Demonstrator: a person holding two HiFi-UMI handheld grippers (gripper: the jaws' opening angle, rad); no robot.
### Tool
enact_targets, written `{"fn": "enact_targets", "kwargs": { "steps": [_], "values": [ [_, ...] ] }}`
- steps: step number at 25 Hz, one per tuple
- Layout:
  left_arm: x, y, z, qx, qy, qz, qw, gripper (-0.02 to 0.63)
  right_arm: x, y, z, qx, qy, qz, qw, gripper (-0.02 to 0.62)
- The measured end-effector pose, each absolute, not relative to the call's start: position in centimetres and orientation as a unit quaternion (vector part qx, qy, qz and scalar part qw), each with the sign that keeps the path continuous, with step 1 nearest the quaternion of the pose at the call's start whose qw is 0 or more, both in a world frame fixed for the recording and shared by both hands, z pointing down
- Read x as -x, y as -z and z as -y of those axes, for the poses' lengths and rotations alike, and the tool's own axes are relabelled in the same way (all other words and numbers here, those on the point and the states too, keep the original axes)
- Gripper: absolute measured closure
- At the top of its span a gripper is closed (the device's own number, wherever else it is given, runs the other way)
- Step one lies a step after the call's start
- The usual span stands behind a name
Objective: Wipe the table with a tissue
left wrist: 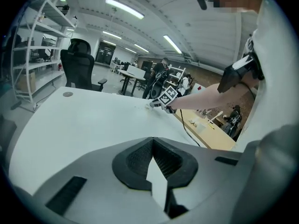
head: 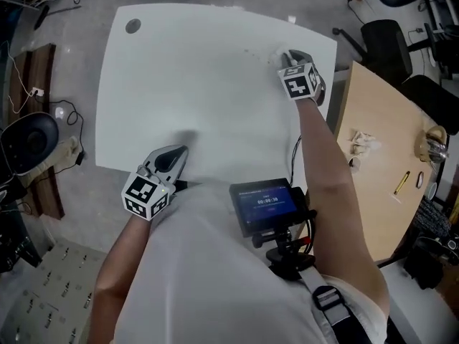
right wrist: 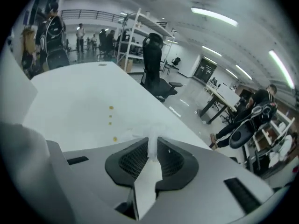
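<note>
The white table (head: 201, 84) fills the head view. My right gripper (head: 287, 57) is at the table's far right, shut on a white tissue (head: 278, 54) that touches the tabletop. In the right gripper view the tissue (right wrist: 152, 143) is pinched between the jaws and spreads onto the table next to small yellow spots (right wrist: 111, 108). My left gripper (head: 174, 155) is over the table's front edge, shut with nothing in it. Its own view shows the closed fingertips (left wrist: 152, 140) and, far off, the right gripper (left wrist: 153, 105).
A wooden table (head: 380, 170) stands at the right with a crumpled tissue (head: 361, 143) and a pen (head: 401, 183). Black office chairs (head: 391, 38) stand behind it. A round grommet (head: 133, 26) is in the white table's far left corner. A chair (right wrist: 154, 69) stands beyond the far edge.
</note>
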State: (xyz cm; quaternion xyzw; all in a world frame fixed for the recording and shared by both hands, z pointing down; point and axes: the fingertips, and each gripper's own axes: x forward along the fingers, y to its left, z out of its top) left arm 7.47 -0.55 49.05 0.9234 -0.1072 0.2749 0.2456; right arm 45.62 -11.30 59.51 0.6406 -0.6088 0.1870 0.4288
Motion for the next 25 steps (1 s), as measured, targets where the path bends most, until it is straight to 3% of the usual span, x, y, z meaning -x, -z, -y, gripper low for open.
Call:
{"fn": "enact_targets", "kwargs": {
  "steps": [6,11,18,25],
  "values": [
    [-5.8,-49.4,0.6,-0.918,-0.278,0.124,0.256,0.600,-43.8,-60.6,13.2,-0.573,-0.084,0.597,0.556,0.542],
    [-6.3,-49.3,0.8,-0.918,-0.277,0.122,0.256,0.600,-41.4,-60.6,12.4,-0.519,-0.016,0.601,0.607,0.543],
    [-6.7,-49.4,0.7,-0.921,-0.274,0.113,0.252,0.600,-36.3,-61.0,10.0,-0.423,0.025,0.652,0.628,0.543],
    [-6.8,-49.2,0.5,-0.923,-0.265,0.122,0.253,0.600,-32.7,-61.2,7.0,-0.301,0.008,0.736,0.607,0.541]
  ]
}}
